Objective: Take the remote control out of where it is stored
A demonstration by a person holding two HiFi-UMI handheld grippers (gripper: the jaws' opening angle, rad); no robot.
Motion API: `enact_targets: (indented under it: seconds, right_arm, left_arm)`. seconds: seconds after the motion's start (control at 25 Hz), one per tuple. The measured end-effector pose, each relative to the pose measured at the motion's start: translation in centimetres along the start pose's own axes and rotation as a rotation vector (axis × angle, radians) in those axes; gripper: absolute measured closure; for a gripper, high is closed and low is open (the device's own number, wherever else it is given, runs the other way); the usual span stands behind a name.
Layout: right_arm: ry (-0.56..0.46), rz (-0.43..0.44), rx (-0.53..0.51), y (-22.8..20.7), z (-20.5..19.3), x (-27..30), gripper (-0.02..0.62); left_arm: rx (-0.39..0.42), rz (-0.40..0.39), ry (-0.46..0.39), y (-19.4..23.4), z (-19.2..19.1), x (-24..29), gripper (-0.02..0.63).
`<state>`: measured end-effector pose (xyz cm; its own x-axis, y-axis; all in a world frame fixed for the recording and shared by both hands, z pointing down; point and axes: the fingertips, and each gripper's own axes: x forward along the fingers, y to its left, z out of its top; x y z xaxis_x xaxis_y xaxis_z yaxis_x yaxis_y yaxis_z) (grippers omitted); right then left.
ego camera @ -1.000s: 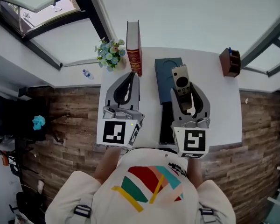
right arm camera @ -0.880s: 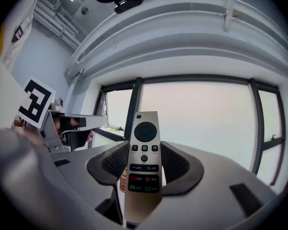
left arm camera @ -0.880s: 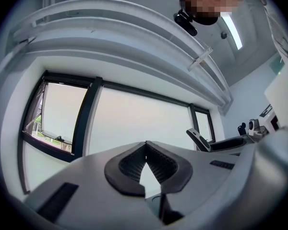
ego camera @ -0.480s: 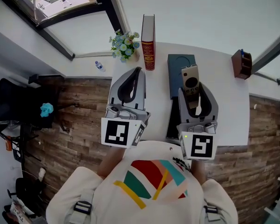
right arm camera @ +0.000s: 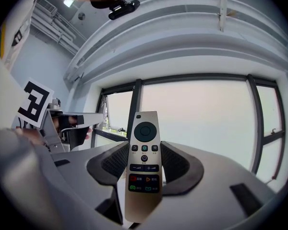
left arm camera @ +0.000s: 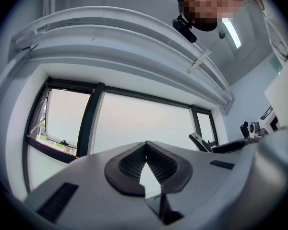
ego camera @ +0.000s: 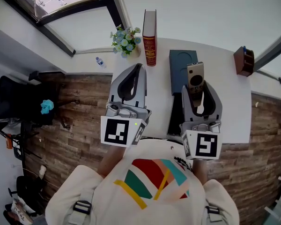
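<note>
The gold-grey remote control [ego camera: 195,74] sticks forward out of my right gripper [ego camera: 196,89], whose pads are shut on its lower half, over the white table [ego camera: 159,95]. In the right gripper view the remote [right arm camera: 144,157] stands upright between the ribbed pads, buttons facing the camera, and the right gripper [right arm camera: 144,169] points level at a window. A dark blue box [ego camera: 180,67] lies on the table under and beside the remote. My left gripper [ego camera: 140,67] hovers at the table's left, shut and empty. Seen from the left gripper view, the pads of that gripper [left arm camera: 145,150] touch.
A red book [ego camera: 150,36] stands upright at the table's back, with a small flower bunch [ego camera: 125,40] to its left. A brown pen holder [ego camera: 244,61] sits at the back right corner. A black flat thing [ego camera: 174,118] lies near the front edge. Wood floor surrounds the table.
The head view has shifted a little. Both grippers have drawn slightly back toward the person. The right one still holds the remote and the left one stays shut.
</note>
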<state>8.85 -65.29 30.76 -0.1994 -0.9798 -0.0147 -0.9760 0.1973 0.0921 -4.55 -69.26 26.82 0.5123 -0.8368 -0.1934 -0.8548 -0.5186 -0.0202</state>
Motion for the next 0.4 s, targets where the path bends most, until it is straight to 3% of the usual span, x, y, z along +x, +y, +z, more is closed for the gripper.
enact_targets:
  seconds: [0.4]
  right_arm:
    - [0.042, -0.052, 0.045, -1.4, -1.6, -0.4, 0.385]
  left_arm:
    - [-0.002, -0.002, 0.012, 0.3, -0.8, 0.1, 0.598]
